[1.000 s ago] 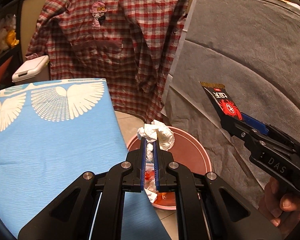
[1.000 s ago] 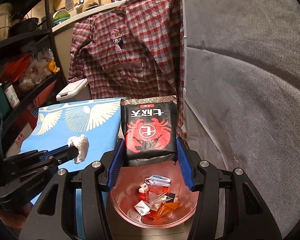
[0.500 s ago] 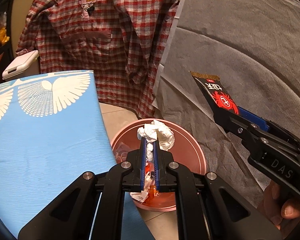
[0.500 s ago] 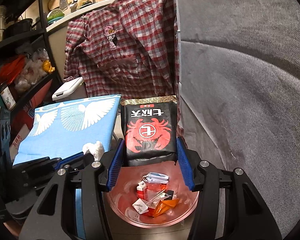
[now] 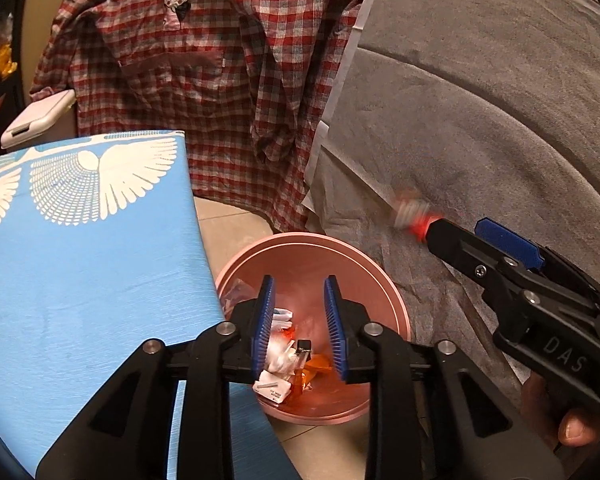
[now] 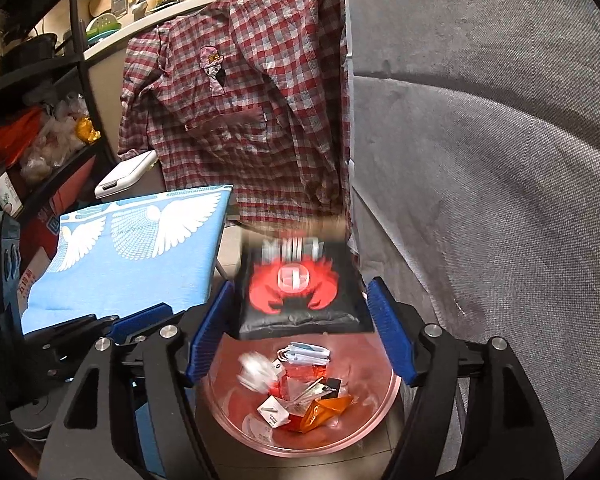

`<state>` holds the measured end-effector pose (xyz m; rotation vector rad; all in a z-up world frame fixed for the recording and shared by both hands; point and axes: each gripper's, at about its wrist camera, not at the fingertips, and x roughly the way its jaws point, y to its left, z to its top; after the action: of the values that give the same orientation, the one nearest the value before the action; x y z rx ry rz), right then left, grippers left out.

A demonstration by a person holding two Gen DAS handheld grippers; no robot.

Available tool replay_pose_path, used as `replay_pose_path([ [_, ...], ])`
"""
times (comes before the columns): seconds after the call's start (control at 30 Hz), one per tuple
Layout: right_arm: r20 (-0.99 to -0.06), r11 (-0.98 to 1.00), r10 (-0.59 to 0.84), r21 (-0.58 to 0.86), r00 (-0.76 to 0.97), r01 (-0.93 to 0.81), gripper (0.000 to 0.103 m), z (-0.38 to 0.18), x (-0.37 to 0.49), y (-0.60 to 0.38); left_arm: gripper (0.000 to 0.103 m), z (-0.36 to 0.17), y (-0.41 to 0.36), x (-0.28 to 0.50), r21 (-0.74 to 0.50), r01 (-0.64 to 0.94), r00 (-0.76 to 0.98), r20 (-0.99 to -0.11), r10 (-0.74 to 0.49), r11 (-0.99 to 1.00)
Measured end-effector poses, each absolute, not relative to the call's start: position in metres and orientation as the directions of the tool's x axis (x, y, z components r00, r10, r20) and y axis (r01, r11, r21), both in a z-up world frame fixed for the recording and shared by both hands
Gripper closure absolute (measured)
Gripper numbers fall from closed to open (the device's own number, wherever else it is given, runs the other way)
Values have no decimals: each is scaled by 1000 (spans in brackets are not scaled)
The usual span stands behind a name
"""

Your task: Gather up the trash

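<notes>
Here we have both grippers poised over the pink bin [image 6: 384, 408] at the bottom centre of each view. Our left gripper [image 5: 298, 326] has just been opening; its blue pads stand apart with nothing between them, and the white tissue wad [image 6: 254, 370], blurred, appears in the right wrist view inside the bin at its left, among the wrappers [image 6: 300, 396] already collected.

Our right gripper [image 6: 300, 332] has also just been spreading its jaws. The black crab snack bag [image 6: 300, 292] is smeared with motion in the middle of that view, and its edges look clear of both pads, so we judge it released and dropping, though the blur leaves contact uncertain.

The risk we see is with that bag: it is wide and flat against the bin's mouth, and it sits toward the far rim. If it tips as it falls, it could catch the rim and slide onto the grey fabric [image 6: 500, 200] on the right.
</notes>
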<state>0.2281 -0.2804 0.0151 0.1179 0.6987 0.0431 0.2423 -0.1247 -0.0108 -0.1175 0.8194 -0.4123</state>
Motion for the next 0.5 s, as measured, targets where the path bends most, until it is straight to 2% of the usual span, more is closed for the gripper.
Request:
replay_pose_path([
  [0.1,-641,993,77,119,764,0,29,15,228,-280,77,-7,-121,241,-258,308,614,-681,-399,916],
  [0.43,-627,991,92,130,774,-13,29,21,215,-277,76,11,-92,215,-220,298,651,-665,-366,929],
  [0.5,-616,992,95,122,782,-24,29,27,203,-274,65,16,-84,205,-214,295,663,-656,-361,931],
])
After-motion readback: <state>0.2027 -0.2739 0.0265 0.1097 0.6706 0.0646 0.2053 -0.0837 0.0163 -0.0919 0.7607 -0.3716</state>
